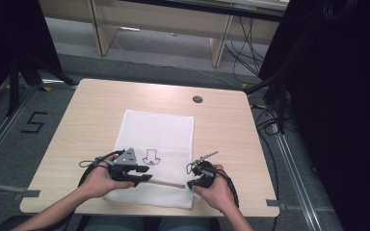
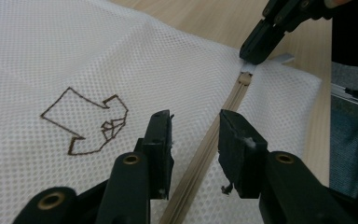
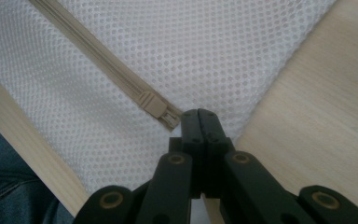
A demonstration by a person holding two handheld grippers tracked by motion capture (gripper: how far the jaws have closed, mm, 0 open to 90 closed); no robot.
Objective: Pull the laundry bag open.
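A white mesh bag [image 1: 156, 139] with a brown arrow drawing [image 2: 86, 122] lies flat on the wooden table [image 1: 86, 120]. A tan zipper [image 2: 214, 135] runs along the bag's near edge. My left gripper [image 2: 195, 123] hovers low over the bag with its jaws apart, one on each side of the zipper line and neither pressing on it. My right gripper [image 3: 199, 113] is shut at the zipper's right end, pinching the pull tab just beyond the tan slider [image 3: 156, 106]. From the left gripper view, the right gripper [image 2: 253, 57] bites the small metal tab by the slider [image 2: 245, 78].
A round cable grommet [image 1: 197, 99] sits near the table's far edge. The bag's near edge lies close to the front edge of the table [image 1: 139, 211]. Cables and dark stands crowd the floor at right [image 1: 270, 120].
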